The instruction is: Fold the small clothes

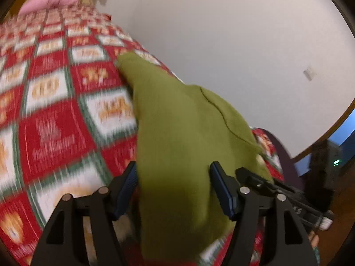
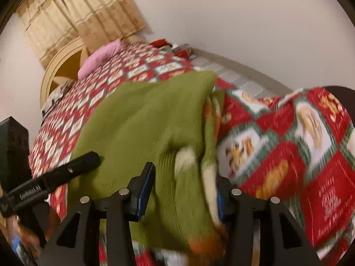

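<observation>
A small olive-green garment point(image 1: 177, 122) lies on the bed near its right edge. In the left wrist view its near end fills the gap between the fingers of my left gripper point(image 1: 173, 173), whose jaws stand wide with the pads not pressing on it. In the right wrist view the same garment point(image 2: 144, 115) runs between the fingers of my right gripper point(image 2: 184, 181). A blurred fold with pale and orange patches partly covers the right fingertip. Those jaws also stand apart with the cloth loose between them. Both views are motion-blurred.
A red, white and green patchwork bedspread point(image 1: 55, 110) covers the bed and drops over its edge point(image 2: 288, 144). A pink pillow point(image 2: 99, 59) lies at the far end by a cream headboard point(image 2: 60, 66) and beige curtains point(image 2: 77, 17). A plain wall point(image 1: 221, 33) runs alongside.
</observation>
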A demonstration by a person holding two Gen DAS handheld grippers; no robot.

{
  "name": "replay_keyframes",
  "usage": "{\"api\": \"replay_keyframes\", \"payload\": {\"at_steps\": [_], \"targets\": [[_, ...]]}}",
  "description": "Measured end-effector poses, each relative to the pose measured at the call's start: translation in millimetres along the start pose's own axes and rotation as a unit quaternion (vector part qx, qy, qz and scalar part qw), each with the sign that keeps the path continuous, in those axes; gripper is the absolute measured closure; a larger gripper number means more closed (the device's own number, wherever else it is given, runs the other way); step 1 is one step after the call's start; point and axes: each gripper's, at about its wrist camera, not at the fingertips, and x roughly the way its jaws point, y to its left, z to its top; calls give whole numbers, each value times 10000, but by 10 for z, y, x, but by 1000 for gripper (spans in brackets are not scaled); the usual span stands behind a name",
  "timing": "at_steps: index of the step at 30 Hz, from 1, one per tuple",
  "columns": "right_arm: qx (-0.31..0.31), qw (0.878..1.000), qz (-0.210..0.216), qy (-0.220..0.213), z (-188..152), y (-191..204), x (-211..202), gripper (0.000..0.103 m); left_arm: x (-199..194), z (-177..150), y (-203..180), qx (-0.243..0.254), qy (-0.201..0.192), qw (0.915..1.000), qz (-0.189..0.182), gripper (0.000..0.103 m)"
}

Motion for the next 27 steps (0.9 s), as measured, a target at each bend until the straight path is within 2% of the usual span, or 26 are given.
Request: {"api": "replay_keyframes", "payload": {"at_steps": [2,3,5,7,10,11,12,14,17,19,22,25,27], "targets": [[-194,9996,82,211,-144,35,11,55,22,-141,72,-376,121,9982,-447,35],[-286,9993,83,214,-179,62,22,55,19,-193,77,-437,17,9978,-489,35],[-487,9987,-3,115,-262,120,23,57,29,-223,30,-302,-87,9987,-405,40],[-322,9990,231,184,-248,125,57,81,55,-233,-31,-238,-77,9994,-242,55],[-65,9992,265,300,-209,157,50,85,-13,-217,-74,-443,0,9984,-352,69],[90,9986,418,319,-190,154,4,85,-65,-209,-97,-464,-14,9983,-344,70],[367,9955,806,336,-161,132,-63,86,-117,-204,-103,-478,-30,9983,-327,71],[730,9871,1376,364,-134,106,-164,86,-260,-204,-157,-542,-36,9979,-343,71],[918,9809,1661,436,-167,112,-269,86,-396,-279,-203,-600,-10,9977,-320,71],[928,9814,1604,509,-228,99,-259,86,-427,-324,-152,-635,50,9976,-255,71],[886,9856,1283,649,-380,38,-135,86,-333,-439,-89,-534,156,9984,106,70],[854,9884,1077,643,-498,-15,19,85,-307,-467,4,-535,207,9979,296,61],[853,9896,1045,509,-522,-9,-17,81,-376,-485,-13,-307,127,9981,515,58]]}}
